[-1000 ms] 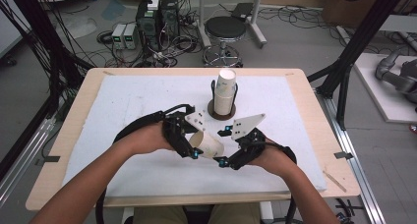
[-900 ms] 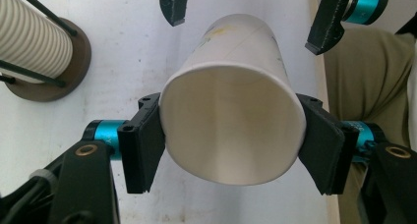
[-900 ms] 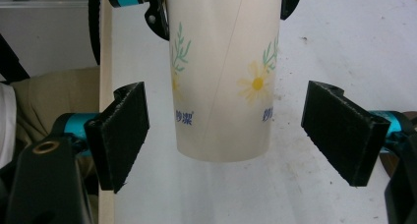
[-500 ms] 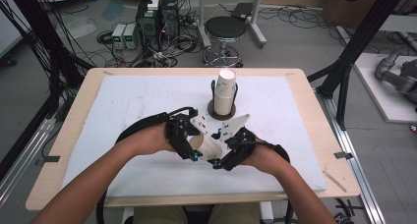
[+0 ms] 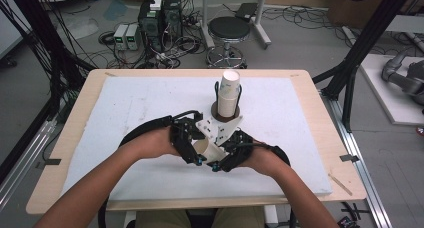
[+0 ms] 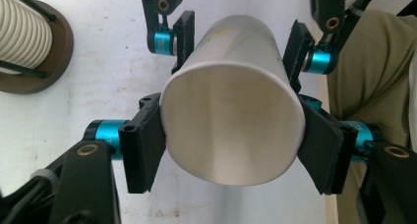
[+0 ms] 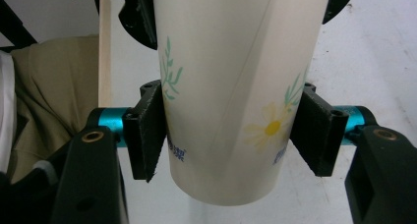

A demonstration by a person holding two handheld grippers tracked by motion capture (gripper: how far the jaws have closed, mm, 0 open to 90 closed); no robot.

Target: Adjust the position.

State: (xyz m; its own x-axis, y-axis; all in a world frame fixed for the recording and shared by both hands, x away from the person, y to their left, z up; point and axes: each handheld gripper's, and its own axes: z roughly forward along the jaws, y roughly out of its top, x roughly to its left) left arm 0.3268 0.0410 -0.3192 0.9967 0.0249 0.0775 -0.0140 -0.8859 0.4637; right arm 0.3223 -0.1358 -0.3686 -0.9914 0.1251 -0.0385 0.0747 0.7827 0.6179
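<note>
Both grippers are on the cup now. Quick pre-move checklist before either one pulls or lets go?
1. Left gripper clamped near the open rim of the white paper cup with a flower print: ok, both pads touch its wall.
2. Right gripper clamped near the cup's closed base: ok, pads on both sides.
3. Cup wall not crushed: ok, rim looks only slightly oval.
4. Cup clear of the white table cover: cannot tell, though it seems held above it.
5. Whether one cup or two nested: cannot tell.
6. Stack of paper cups in the round brown holder out of the way: ok, it stands beyond the grippers.
</note>
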